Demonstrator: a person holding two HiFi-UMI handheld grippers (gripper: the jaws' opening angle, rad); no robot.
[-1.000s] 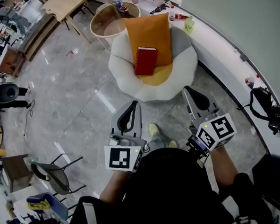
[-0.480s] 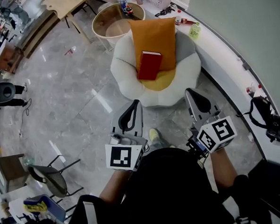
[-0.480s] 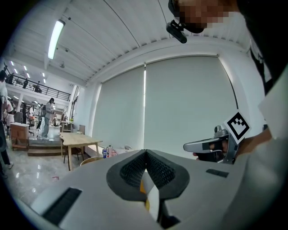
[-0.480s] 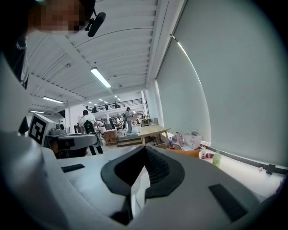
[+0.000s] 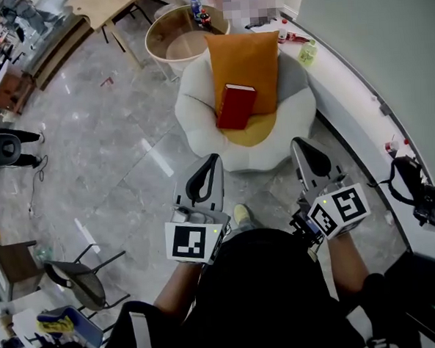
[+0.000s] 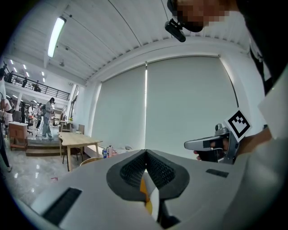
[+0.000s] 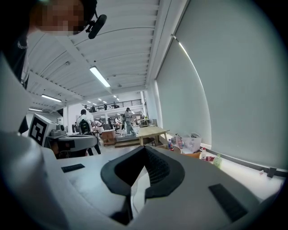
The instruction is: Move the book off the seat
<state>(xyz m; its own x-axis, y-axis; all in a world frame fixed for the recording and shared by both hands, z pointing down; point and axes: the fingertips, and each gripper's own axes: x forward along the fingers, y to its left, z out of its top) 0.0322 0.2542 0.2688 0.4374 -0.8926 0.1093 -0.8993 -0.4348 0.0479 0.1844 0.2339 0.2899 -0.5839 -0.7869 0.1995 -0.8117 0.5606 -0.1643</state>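
- Your left gripper [image 5: 213, 161] and right gripper [image 5: 299, 142] are side by side, just short of the seat's [image 5: 198, 104] front edge. Both have their jaws closed on nothing.
- The book [image 5: 236, 107] (red, shut) leans tilted on the seat against an orange cushion [image 5: 243, 58], ahead of both grippers and between their lines.
- Open floor [image 5: 105, 140] lies to the seat's left.
- A curved white ledge [image 5: 345, 95] runs close along the seat's right side, with a green bottle [image 5: 309, 51] on it.
- A round table [image 5: 167, 44] stands just behind the seat.
- The floor is glossy grey marble, and a pale wall rises beyond the ledge.
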